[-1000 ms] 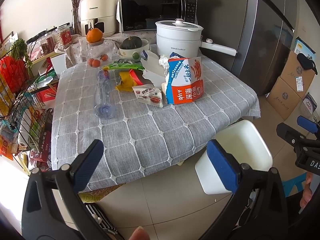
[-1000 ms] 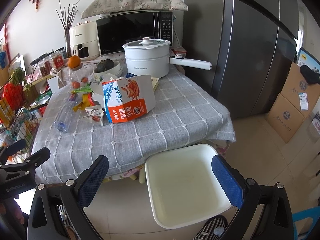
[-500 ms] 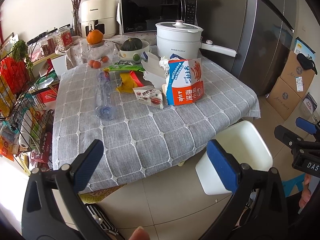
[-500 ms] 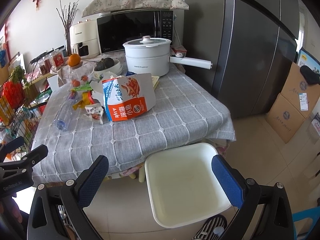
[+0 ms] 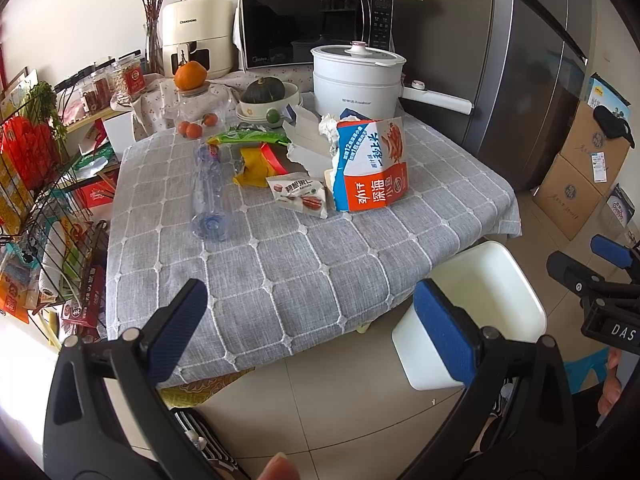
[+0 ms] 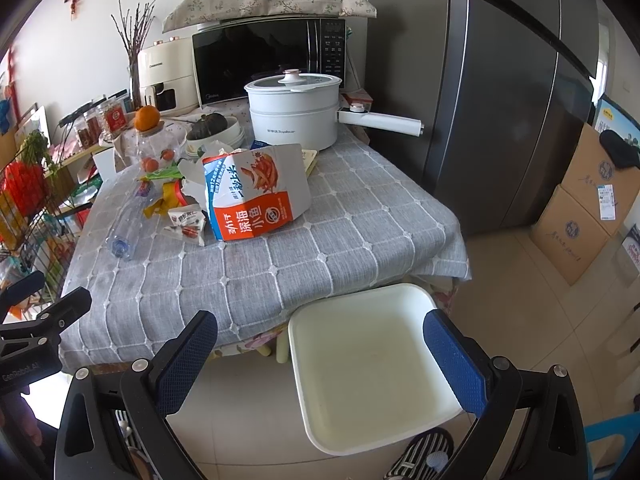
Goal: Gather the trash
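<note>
Grey-clothed table (image 5: pixel 304 256) carries plastic bottle (image 5: pixel 209 196), snack wrapper (image 5: pixel 301 195), torn carton (image 5: pixel 370 168), white pot (image 5: pixel 356 80).

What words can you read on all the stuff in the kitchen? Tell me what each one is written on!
"Royalstar": white electric pot.
"Midea": microwave.
"CHANGHONG": cream air fryer, small, so uncertain.
"深海小鱼": torn orange and blue snack box, printed upside down.
"Kernels": small snack packet; the rest is too small.
"DAS": right gripper, cut off by the frame edge.
"GenRobot.AI": left gripper, faint.
Jar and cardboard box labels: too blurred.
</note>
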`<act>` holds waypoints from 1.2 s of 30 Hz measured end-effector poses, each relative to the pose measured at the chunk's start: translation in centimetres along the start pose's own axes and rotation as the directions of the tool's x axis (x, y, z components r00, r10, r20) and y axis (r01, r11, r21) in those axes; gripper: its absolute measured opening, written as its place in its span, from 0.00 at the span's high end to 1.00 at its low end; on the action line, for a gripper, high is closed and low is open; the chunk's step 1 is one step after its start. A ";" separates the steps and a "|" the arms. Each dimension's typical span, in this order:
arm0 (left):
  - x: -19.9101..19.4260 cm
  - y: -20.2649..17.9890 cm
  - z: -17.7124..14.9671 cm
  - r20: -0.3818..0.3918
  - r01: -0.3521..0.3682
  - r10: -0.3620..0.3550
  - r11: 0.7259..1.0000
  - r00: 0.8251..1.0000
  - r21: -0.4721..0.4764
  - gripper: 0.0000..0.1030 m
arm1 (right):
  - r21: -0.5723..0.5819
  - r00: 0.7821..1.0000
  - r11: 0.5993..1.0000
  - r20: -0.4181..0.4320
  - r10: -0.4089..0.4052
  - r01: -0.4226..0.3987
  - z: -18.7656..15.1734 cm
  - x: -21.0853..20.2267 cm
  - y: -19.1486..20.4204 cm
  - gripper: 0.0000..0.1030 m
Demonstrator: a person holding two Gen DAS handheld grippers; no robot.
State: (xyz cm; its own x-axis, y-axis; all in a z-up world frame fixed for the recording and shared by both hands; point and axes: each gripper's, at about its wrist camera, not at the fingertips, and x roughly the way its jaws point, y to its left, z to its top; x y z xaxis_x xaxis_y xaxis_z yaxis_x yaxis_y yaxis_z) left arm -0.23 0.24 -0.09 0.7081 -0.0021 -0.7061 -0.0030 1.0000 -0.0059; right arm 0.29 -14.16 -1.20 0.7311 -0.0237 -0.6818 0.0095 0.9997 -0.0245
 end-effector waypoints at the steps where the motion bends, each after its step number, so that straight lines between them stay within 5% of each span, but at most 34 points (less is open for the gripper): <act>1: 0.0 0.0 0.0 0.000 0.000 0.000 1.000 1.000 0.000 0.01 | 0.000 1.000 1.000 0.000 0.000 0.000 0.0 0.0 0.0 0.00; 28: 0.4 1.0 0.5 0.000 -0.008 0.008 1.000 1.000 -0.019 0.01 | -0.015 1.000 1.000 0.011 -0.006 0.006 0.2 0.2 0.1 0.00; 32: 1.7 2.5 1.7 -0.036 -0.008 0.007 0.999 0.999 -0.036 0.01 | -0.025 1.000 1.000 0.005 0.007 -0.007 0.9 0.7 0.3 0.00; 36: 4.2 5.2 3.6 -0.153 0.028 -0.042 0.995 0.987 -0.093 0.01 | -0.015 0.997 0.998 -0.052 0.053 -0.054 2.7 2.7 0.2 0.00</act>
State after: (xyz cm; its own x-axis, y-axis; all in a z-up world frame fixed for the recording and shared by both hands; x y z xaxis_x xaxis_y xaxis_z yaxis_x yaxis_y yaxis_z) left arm 5.32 5.42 -0.52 0.5915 -0.0445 -0.8050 -0.0488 0.9947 -0.0909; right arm 4.08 -14.03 -1.09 0.6939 0.0291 -0.7195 -0.0407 0.9992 0.0012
